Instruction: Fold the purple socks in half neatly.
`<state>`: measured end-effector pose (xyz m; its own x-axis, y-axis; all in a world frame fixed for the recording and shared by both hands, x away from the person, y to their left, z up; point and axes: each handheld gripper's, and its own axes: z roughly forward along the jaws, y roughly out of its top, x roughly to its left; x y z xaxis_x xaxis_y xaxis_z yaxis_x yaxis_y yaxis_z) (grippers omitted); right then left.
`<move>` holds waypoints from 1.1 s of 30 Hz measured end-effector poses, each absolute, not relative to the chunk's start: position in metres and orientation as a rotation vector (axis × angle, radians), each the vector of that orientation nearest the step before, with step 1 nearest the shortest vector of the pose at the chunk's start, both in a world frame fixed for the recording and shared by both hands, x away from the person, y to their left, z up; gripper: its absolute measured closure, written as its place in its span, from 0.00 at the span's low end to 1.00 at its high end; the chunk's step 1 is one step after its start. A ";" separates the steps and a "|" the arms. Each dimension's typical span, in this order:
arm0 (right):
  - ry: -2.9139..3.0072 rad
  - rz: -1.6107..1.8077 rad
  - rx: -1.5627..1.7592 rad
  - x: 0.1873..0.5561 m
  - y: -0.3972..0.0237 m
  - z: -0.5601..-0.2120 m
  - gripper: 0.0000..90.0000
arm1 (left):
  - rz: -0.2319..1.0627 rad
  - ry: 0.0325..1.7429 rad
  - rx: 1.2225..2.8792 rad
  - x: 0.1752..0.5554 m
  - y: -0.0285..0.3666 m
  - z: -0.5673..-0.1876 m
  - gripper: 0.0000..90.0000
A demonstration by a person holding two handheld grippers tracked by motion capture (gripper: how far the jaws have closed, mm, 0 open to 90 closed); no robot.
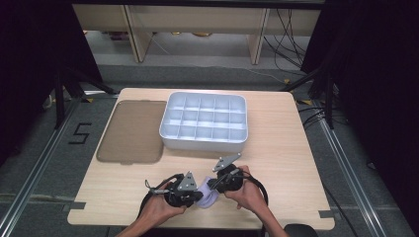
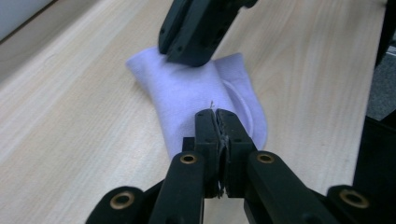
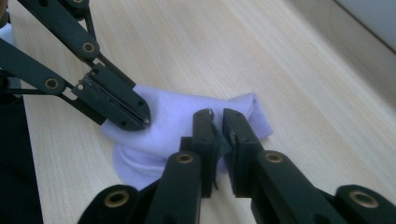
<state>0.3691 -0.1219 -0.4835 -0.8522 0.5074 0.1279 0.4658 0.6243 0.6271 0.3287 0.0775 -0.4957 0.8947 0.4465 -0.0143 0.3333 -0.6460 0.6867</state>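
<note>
So the thing being worked here is a small lilac sock [image 1: 209, 196] lying on the near edge of the wooden table [image 1: 281, 148], right between the two hands. The left gripper [image 2: 217, 122] has its jaws pressed together on one end of the sock, and the right gripper [image 3: 218, 122] is pinching the other end, jaws nearly shut with a fold of fabric between them. In the left gripper view the sock's long axis runs straight away from the jaws toward the other gripper, so each gripper owns one end and neither is really nearer the middle; my guess is the next move is a fold or roll, bringing one end over the other. Farther back, well apart from the sock, sits a white divided organizer box [image 1: 203, 121], every compartment I can see looks empty, and its smoky translucent lid [image 1: 131, 131] lies flat just beside it on the left.
</note>
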 end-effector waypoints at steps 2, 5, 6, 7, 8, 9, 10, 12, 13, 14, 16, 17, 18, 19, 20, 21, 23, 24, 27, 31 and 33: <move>2.751 1.050 0.878 0.369 -0.125 -0.480 0.86 | 0.204 0.557 2.328 0.328 0.077 -0.496 0.96; 2.721 1.066 0.895 0.373 -0.129 -0.475 0.77 | 0.198 0.549 2.335 0.327 0.077 -0.496 0.96; 2.725 1.067 0.903 0.374 -0.128 -0.475 0.72 | 0.200 0.552 2.329 0.327 0.076 -0.496 0.96; 2.745 1.065 0.923 0.375 -0.127 -0.476 0.67 | 0.201 0.543 2.339 0.327 0.077 -0.496 0.96; 2.765 1.075 0.959 0.378 -0.126 -0.478 0.65 | 0.209 0.533 2.333 0.328 0.077 -0.496 0.96; 2.777 1.077 0.999 0.382 -0.126 -0.483 0.63 | 0.209 0.536 2.332 0.327 0.077 -0.496 0.96; 2.797 1.071 1.011 0.385 -0.125 -0.485 0.60 | 0.205 0.546 2.329 0.327 0.077 -0.497 0.96; 2.822 1.060 1.051 0.389 -0.124 -0.491 0.56 | 0.202 0.539 2.337 0.327 0.077 -0.496 0.96; 2.822 1.067 1.048 0.391 -0.125 -0.491 0.54 | 0.208 0.546 2.331 0.327 0.077 -0.497 0.96; 2.827 1.066 1.067 0.391 -0.125 -0.492 0.53 | 0.196 0.543 2.334 0.327 0.077 -0.496 0.96; 2.827 1.083 1.087 0.394 -0.126 -0.494 0.50 | 0.205 0.527 2.337 0.328 0.077 -0.496 0.96; 2.828 1.083 1.110 0.395 -0.126 -0.495 0.50 | 0.208 0.527 2.335 0.328 0.077 -0.496 0.96; 2.840 1.092 1.118 0.395 -0.126 -0.495 0.49 | 0.204 0.525 2.338 0.328 0.077 -0.496 0.96; 2.832 1.106 1.106 0.396 -0.126 -0.495 0.50 | 0.213 0.527 2.339 0.329 0.077 -0.496 0.96; 2.828 1.130 1.099 0.397 -0.125 -0.494 0.51 | 0.215 0.527 2.339 0.329 0.077 -0.496 0.96; 2.833 1.123 1.101 0.397 -0.124 -0.492 0.51 | 0.211 0.539 2.333 0.328 0.076 -0.497 0.96; 2.847 1.105 1.088 0.397 -0.121 -0.493 0.49 | 0.209 0.543 2.330 0.326 0.076 -0.497 0.96; 2.855 1.105 1.080 0.397 -0.120 -0.495 0.49 | 0.205 0.541 2.331 0.327 0.076 -0.497 0.96; 2.858 1.056 1.125 0.396 -0.118 -0.496 0.49 | 0.204 0.542 2.327 0.327 0.076 -0.497 0.96; 2.839 1.027 1.106 0.392 -0.115 -0.497 0.51 | 0.211 0.543 2.328 0.326 0.076 -0.497 0.96; 2.839 1.020 1.090 0.390 -0.112 -0.497 0.56 | 0.199 0.542 2.328 0.326 0.076 -0.497 0.96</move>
<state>0.3903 -0.1122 -0.4972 -0.7671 0.5798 0.2745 0.6219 0.5673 0.5398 0.3265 0.0762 -0.4972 0.8994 0.4369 -0.0127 0.3245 -0.6480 0.6890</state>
